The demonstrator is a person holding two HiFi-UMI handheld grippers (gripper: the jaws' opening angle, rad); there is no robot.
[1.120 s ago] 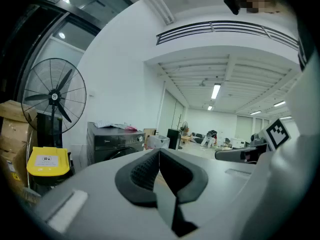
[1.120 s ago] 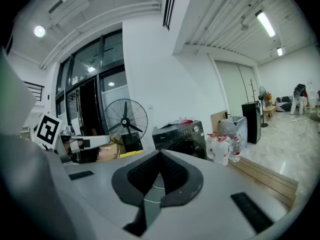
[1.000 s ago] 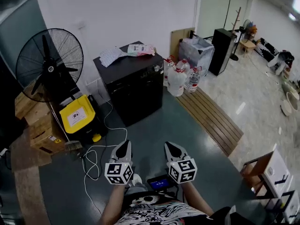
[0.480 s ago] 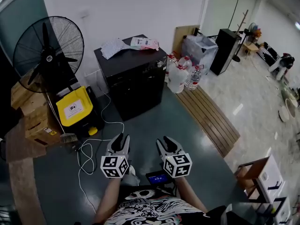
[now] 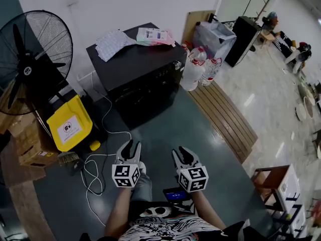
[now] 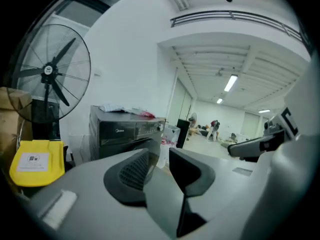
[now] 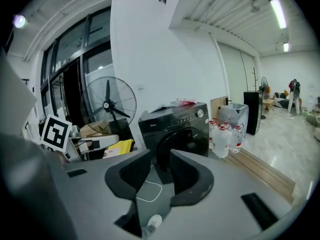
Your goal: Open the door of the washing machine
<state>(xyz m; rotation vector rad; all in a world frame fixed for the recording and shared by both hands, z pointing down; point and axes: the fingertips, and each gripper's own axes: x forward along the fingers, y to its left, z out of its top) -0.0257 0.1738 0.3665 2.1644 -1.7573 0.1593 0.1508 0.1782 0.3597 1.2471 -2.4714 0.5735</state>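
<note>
Now closer to washing machine (image 5: 143, 87)

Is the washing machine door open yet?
Not yet, nothing is done. The door of the washing machine looks shut. The left gripper, jaws opening, and the right gripper, jaws closing, are both empty and hang above the floor, short of the machine. Left to do: reach the door, grab it and pull it open.

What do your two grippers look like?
Both are grey with dark pads. The left gripper and right gripper each carry a white cube with black square markers. Left jaws are opening, right closing, nothing between. The shirt is black-and-white patterned.
</note>
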